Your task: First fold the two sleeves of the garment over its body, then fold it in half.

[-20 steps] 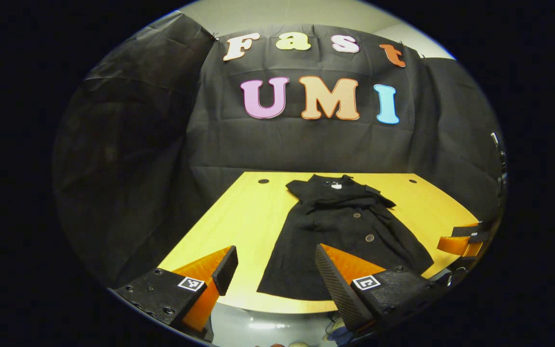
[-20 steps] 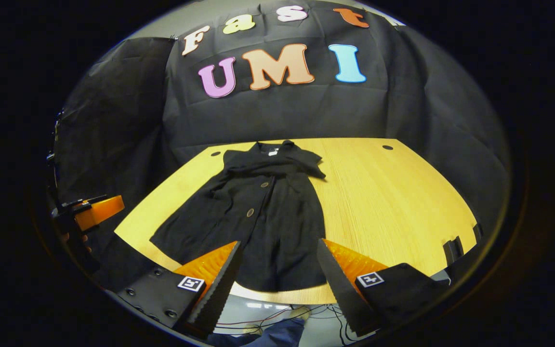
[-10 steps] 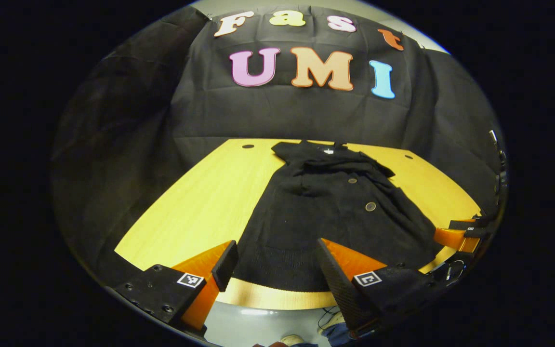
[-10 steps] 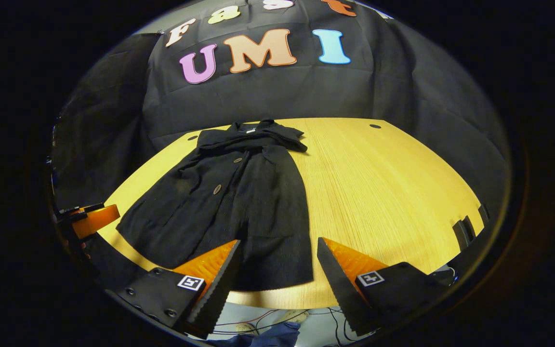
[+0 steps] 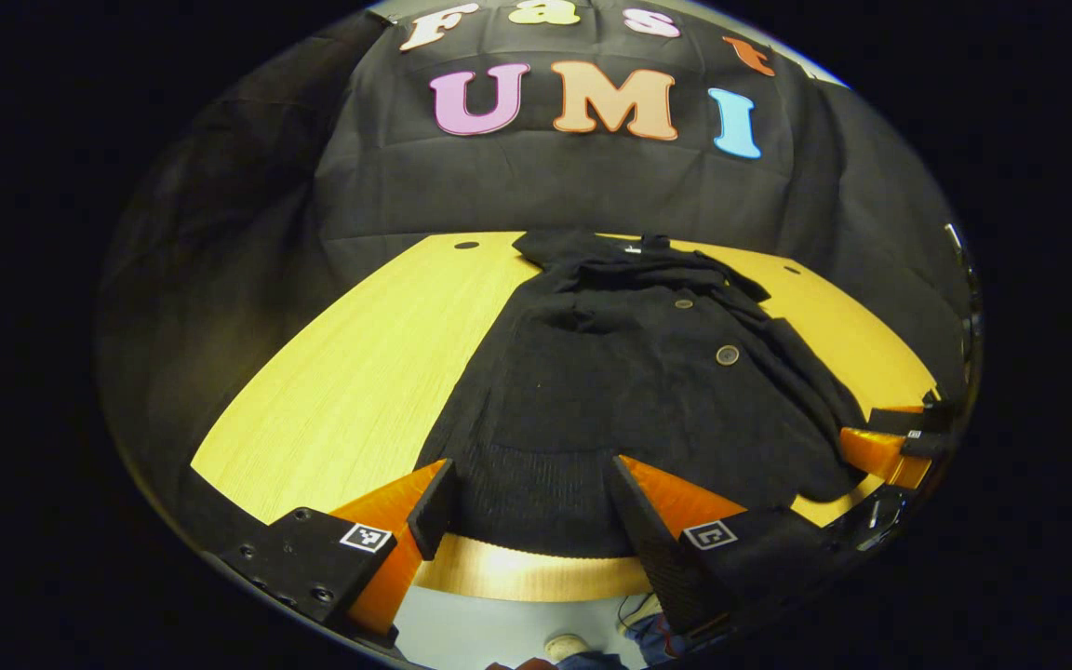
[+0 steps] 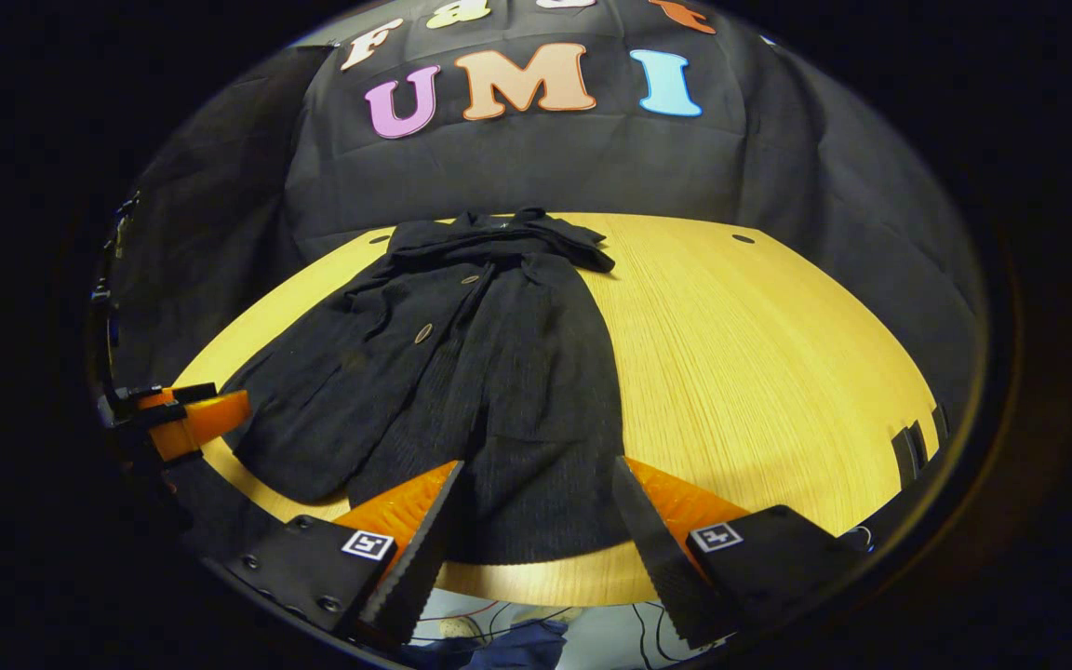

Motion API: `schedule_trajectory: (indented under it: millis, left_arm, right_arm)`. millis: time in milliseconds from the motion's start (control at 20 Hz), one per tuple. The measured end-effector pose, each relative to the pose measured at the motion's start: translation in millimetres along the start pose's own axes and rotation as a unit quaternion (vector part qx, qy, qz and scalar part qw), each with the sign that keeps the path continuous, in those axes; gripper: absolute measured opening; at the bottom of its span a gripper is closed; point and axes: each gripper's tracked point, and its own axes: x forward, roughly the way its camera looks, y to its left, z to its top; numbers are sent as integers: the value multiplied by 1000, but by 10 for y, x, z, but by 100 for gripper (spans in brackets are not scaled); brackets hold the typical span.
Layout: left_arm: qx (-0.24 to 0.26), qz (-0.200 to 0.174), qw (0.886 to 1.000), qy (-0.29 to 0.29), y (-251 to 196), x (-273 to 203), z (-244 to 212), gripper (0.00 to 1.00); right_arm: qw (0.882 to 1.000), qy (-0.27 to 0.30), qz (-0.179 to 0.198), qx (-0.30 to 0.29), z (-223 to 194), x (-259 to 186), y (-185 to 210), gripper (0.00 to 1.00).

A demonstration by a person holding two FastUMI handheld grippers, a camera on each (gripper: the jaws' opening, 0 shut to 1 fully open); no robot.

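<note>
A black buttoned garment [image 5: 648, 381] lies flat on the yellow wooden table [image 5: 359, 381], collar at the far edge, hem at the near edge. Both sleeves appear folded in across its upper body. In the left gripper view my left gripper [image 5: 531, 502] is open, its fingers straddling the hem's left part just above the cloth. In the right gripper view the garment [image 6: 462, 363] reaches the near edge and my right gripper [image 6: 536, 507] is open over the hem's right part. The other gripper [image 6: 192, 419] shows at the far left there, and at the right edge [image 5: 885, 451] of the left gripper view.
The table [image 6: 759, 372] has bare wood to the right of the garment and to its left. Small cable holes [image 5: 466, 245] [image 6: 743, 239] sit near the far corners. Black cloth walls surround the table. Floor and cables show below the near edge.
Both grippers have moved forward and lower toward the garment's hem; the garment looms larger in both views. Both stay open, and the garment has not shifted.
</note>
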Motion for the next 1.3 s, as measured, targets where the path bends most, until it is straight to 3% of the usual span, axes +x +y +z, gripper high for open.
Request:
schedule_trajectory:
  millis: [100,500,700,800,850,900,950,1000,1050,1100,1150,1250,1300]
  left_arm:
    - [4,4,1000,6,14,-4,-58,98]
    - [7,-9,1000,6,-29,10,-56,95]
    - [5,-24,1000,16,-78,-7,-50,80]
    - [3,-35,999,19,-75,1,-29,73]
    - [-1,-37,999,20,-47,-8,-26,64]
    - [-9,-40,999,23,-9,-1,-25,62]
    - [-21,-43,999,24,19,6,-18,50]
    - [-35,-49,998,25,44,0,-5,45]
    - [-48,-55,997,27,53,4,-4,33]
    - [-59,-57,996,30,86,10,2,29]
    - [-72,-57,995,34,123,11,-9,16]
    - [-77,-58,995,36,112,6,11,2]
    - [-69,-55,995,36,102,-3,5,1]
  right_arm:
    - [1000,-1,3,1,-2,5,-3,99]
    - [1000,-2,2,7,-20,-12,51,97]
    - [1000,6,2,-3,-42,-18,166,71]
    - [1000,10,11,1,-37,-22,215,65]
    - [1000,10,13,6,-42,-24,267,59]
    - [1000,12,17,6,-37,-20,309,44]
    - [1000,11,16,1,-44,-27,347,40]
    - [1000,9,11,-11,-29,-34,358,27]
    - [1000,8,1,-29,-35,-37,349,22]
    - [999,7,-6,-46,-23,-24,344,17]
    - [998,9,-15,-62,-36,-26,352,14]
    - [996,14,-28,-77,-8,-53,365,7]
    - [997,20,-30,-74,-2,-89,368,0]
